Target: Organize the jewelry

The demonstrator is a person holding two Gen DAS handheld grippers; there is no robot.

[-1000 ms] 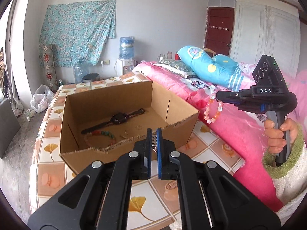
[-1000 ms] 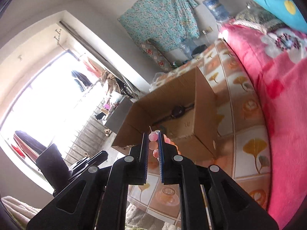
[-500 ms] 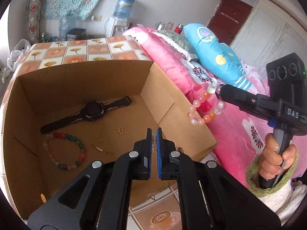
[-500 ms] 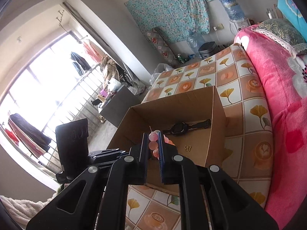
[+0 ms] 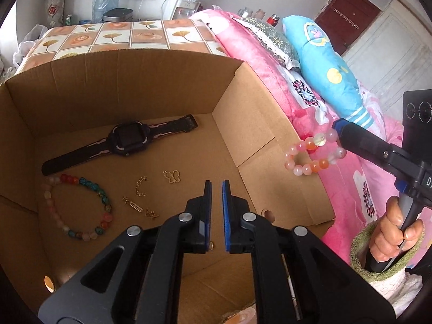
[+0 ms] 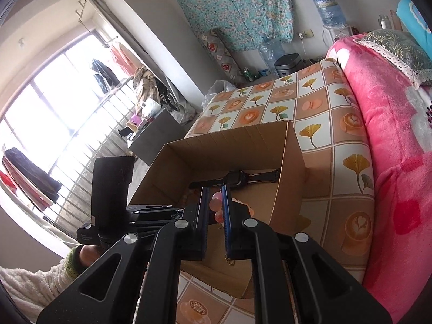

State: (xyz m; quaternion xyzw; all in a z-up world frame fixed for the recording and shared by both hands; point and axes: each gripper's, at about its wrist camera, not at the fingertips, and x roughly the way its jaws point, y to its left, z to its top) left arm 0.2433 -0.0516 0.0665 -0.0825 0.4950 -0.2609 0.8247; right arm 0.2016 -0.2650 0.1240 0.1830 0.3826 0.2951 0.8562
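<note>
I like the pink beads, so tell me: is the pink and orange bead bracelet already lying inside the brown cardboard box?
No, the pink and orange bead bracelet hangs from the right gripper, outside the brown cardboard box.

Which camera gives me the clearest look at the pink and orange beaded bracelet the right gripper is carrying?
The left wrist view: the pink and orange beaded bracelet hangs as a full loop from the right gripper, outside the cardboard box. The right wrist view shows only a few pink beads pinched between that gripper's own fingers, the rest hidden.
</note>
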